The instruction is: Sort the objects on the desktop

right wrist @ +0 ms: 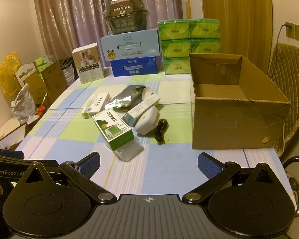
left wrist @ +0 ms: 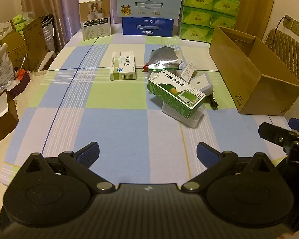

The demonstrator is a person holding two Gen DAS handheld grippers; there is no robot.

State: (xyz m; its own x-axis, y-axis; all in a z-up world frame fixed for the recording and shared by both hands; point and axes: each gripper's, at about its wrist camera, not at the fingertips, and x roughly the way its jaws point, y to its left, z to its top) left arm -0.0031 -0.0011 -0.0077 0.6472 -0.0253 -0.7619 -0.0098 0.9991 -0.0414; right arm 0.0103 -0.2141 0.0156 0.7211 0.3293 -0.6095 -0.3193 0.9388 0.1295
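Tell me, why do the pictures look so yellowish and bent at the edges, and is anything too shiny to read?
Left wrist view: warm indoor light tints everything; the fisheye lens bows the table edge and darkens the corners; the silver foil pouch glares. Right wrist view: the same warm cast, the cardboard box bulges outward, and the green medicine box stays sharp, though its print is small.

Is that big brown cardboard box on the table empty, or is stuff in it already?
Looks empty: the cardboard box stands open-topped, and the right wrist view shows only bare inner walls and floor.
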